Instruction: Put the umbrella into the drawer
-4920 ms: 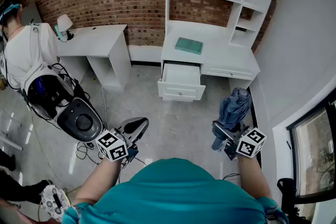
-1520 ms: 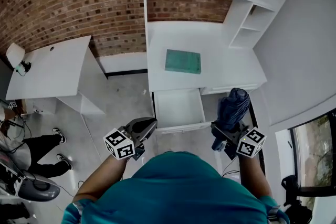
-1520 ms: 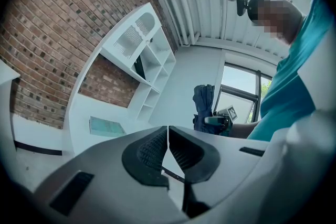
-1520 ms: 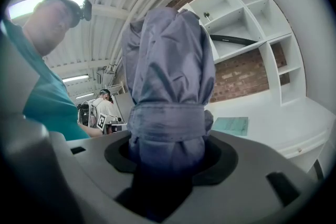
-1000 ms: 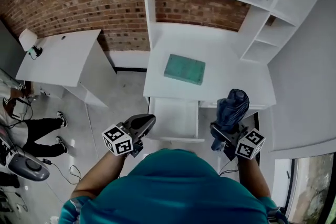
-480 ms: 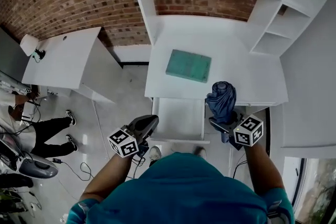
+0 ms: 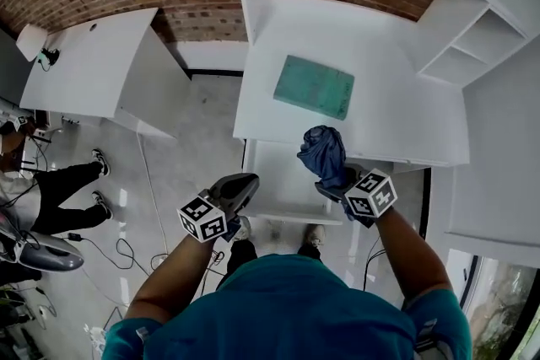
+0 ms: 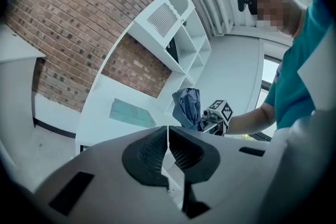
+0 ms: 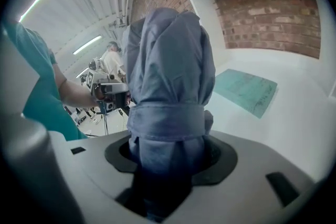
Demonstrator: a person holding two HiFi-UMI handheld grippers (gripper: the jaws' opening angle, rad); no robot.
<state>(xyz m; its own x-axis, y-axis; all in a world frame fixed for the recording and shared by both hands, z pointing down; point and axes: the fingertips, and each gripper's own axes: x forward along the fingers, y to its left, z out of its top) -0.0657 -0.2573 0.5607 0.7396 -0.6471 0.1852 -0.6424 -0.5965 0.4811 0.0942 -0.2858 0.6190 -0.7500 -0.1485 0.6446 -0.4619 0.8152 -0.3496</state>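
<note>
umbrella (image 7: 323, 154) clamped in wide-set right claw (image 7: 336, 181); left claw (image 7: 242, 184) closed, empty.

Teal shirt (image 7: 287, 312), grey tools (image 7: 245, 180) (image 7: 336, 181), marker cubes (image 7: 202, 219) (image 7: 371, 194)

Right gripper (image 7: 336, 182) holds the umbrella (image 7: 324, 153) near the open drawer (image 7: 278, 181)

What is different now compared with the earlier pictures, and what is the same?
The person walked up to the desk; the right gripper lowered the umbrella and tipped it toward the open drawer. Unchanged: right jaws clamp the umbrella, left gripper shut and empty, green book on the desk.
</note>
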